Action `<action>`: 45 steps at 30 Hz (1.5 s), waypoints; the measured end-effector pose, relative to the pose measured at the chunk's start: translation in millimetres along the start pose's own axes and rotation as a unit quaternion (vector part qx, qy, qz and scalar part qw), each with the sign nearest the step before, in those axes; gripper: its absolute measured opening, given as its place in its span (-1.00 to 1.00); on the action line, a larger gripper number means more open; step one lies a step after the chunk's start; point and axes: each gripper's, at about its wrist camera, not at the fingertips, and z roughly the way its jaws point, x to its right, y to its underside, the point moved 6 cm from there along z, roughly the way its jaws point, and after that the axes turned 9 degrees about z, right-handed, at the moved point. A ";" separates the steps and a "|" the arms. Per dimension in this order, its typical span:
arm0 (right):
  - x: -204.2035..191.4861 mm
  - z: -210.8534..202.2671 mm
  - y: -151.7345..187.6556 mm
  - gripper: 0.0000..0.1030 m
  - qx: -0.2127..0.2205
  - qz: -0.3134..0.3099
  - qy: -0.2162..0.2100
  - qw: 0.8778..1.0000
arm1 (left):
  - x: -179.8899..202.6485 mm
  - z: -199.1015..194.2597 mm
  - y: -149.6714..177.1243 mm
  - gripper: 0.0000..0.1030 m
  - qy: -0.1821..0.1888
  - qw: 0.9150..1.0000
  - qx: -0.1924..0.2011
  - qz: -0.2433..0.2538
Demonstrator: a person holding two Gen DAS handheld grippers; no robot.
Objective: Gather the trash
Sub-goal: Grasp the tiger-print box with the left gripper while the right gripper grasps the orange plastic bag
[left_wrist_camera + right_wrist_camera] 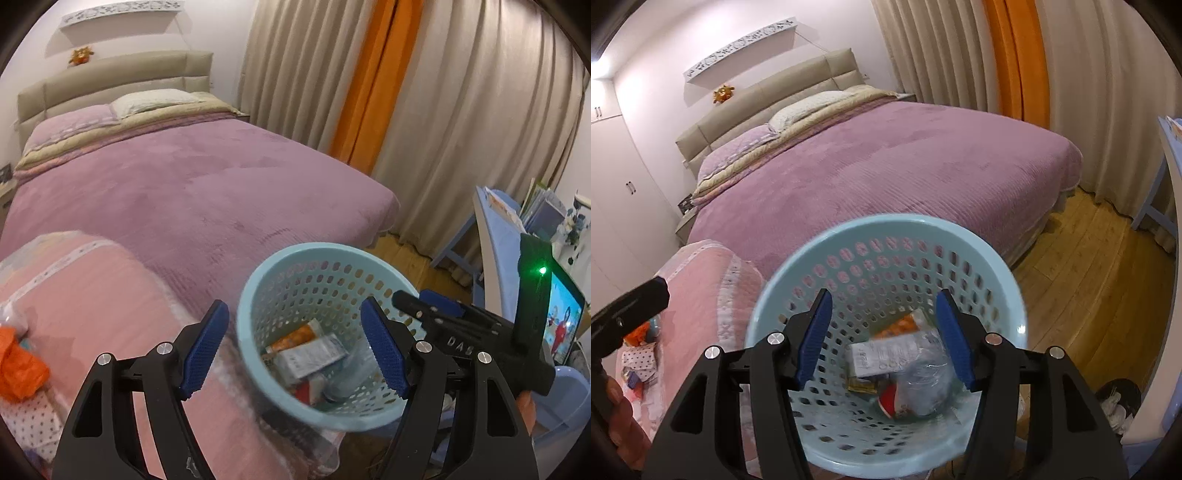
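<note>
Below both cameras, at about 6 o'clock, sitting tilted: pale blue perforated basket [886,236], mouth turned toward the lenses. Lying at its bottom: a white carton [882,360], an orange packet [905,325], a crumpled clear plastic piece [923,384] and something red [888,400].

Hovering over the basket mouth: right gripper [884,341], blue pads standing apart at about half width, gripping nothing, the trash showing between them but lower down. Hanging at the basket's left side: left gripper [295,350], jaws spread wide and empty, one pad outside the rim at 9 o'clock, the other in front of the inside at 3 o'clock; touching the rim or not, cannot tell.

Resting at 8 o'clock of the basket: pink folded quilt [92,295], with an orange scrap [18,365] at its far left edge. Stretching from 10 to 1 o'clock behind: purple bed [184,184]. Hanging at 1 o'clock: beige and orange curtains [369,92].
</note>
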 end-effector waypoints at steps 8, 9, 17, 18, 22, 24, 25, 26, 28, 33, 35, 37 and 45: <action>-51.9 -24.1 6.2 0.07 0.017 -0.049 -0.038 0.998 | -37.5 -61.5 11.3 0.40 -0.024 0.998 0.043 -0.042; -58.6 -26.7 7.2 0.07 0.018 -0.054 -0.045 0.997 | -40.9 -68.1 12.1 0.40 -0.028 0.997 0.048 -0.044; -134.8 -44.4 22.6 0.07 0.017 -0.108 -0.111 0.988 | -92.1 -147.0 37.3 0.39 -0.101 0.988 0.089 -0.075; -141.0 -44.9 24.7 0.07 0.016 -0.112 -0.118 0.987 | -98.5 -153.4 40.3 0.40 -0.109 0.987 0.090 -0.079; -179.1 -46.8 37.9 0.07 0.009 -0.137 -0.145 0.980 | -127.4 -182.4 66.6 0.40 -0.150 0.981 0.083 -0.090; -199.2 -47.0 43.9 0.07 0.006 -0.150 -0.157 0.976 | -141.0 -191.0 80.4 0.40 -0.163 0.979 0.075 -0.099; -209.3 -46.7 47.1 0.07 0.004 -0.159 -0.162 0.974 | -146.9 -193.6 87.6 0.40 -0.167 0.978 0.070 -0.103; -221.3 -46.2 51.0 0.07 0.003 -0.169 -0.168 0.971 | -153.9 -195.8 96.5 0.40 -0.173 0.977 0.062 -0.108; -243.7 -45.5 58.2 0.07 0.001 -0.187 -0.178 0.966 | -165.2 -198.2 111.5 0.40 -0.184 0.975 0.050 -0.115; -304.3 -39.0 82.0 0.07 -0.012 -0.229 -0.214 0.950 | -190.9 -192.0 146.7 0.40 -0.176 0.975 0.012 -0.139; -322.4 -31.8 88.9 0.07 -0.022 -0.242 -0.219 0.945 | -195.9 -184.3 157.6 0.40 -0.166 0.976 -0.009 -0.140; -340.5 -23.3 97.3 0.08 -0.035 -0.256 -0.220 0.941 | -198.0 -176.0 165.6 0.40 -0.161 0.977 -0.025 -0.138; -398.6 16.9 127.2 0.40 -0.079 -0.312 -0.216 0.922 | -203.0 -151.5 175.3 0.51 -0.154 0.978 -0.049 -0.135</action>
